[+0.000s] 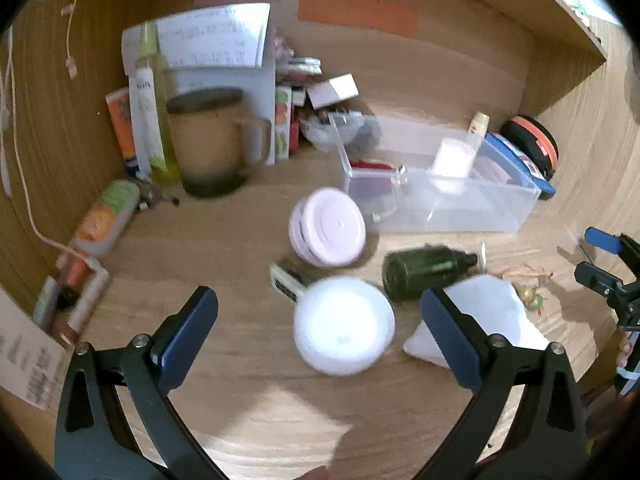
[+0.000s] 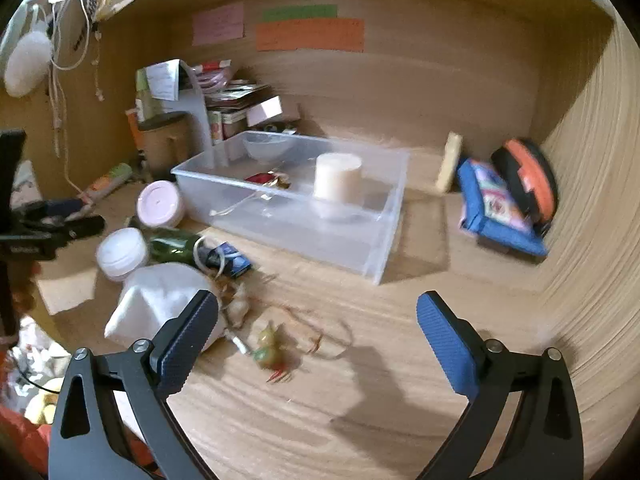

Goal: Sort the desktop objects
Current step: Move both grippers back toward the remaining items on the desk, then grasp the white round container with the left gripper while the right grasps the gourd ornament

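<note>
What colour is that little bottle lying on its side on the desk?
Dark green bottle, with a black cap; clearest in the left wrist view.

— What kind of place is this?

— It is a wooden alcove. The tabletop [image 2: 400,380] has a light wood grain, and the back wall [image 2: 420,88] and the right side wall [image 2: 592,240] are of the same brown wood.

— Is something on the back wall?

— Yes, three paper notes are stuck there: a pink note [image 2: 218,24], a green note [image 2: 300,12] and an orange note [image 2: 310,35] under the green one.

— And the light?

— A bright patch [image 1: 280,420] lies on the tabletop near the front. On the left side wall [image 1: 52,120] some white cords [image 1: 24,184] hang down.
</note>
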`<action>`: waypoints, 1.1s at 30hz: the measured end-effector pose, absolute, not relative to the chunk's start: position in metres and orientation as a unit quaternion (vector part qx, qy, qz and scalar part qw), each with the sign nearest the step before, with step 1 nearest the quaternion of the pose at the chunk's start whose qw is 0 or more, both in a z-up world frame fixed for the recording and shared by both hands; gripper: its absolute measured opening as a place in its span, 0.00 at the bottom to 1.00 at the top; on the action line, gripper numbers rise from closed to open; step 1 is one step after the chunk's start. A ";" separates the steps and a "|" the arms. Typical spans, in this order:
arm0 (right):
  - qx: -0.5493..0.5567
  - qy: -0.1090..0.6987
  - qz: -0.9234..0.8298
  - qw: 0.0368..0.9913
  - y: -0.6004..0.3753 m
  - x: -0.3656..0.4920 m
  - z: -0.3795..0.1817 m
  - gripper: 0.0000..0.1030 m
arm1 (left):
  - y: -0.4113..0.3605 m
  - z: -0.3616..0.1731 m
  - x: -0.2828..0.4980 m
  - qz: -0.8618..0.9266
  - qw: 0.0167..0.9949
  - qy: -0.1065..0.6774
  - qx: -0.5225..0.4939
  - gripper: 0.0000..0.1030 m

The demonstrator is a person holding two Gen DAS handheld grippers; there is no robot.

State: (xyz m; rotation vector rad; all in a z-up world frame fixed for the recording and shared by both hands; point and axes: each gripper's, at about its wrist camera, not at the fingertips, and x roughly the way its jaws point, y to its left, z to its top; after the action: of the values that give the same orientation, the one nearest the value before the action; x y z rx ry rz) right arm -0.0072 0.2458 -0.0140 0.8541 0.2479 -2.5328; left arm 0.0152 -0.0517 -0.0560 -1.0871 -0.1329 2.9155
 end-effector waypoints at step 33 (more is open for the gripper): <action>0.393 0.125 -0.871 0.268 0.230 -0.028 -0.076 0.69 | -0.031 -0.097 -0.006 0.918 -0.005 -0.039 -0.394 0.63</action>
State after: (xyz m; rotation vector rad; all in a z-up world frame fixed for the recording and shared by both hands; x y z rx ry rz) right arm -0.0279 0.2300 -0.0756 1.0613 0.3375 -2.3490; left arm -0.0063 -0.0310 -0.0974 -1.2407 -0.1239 2.8954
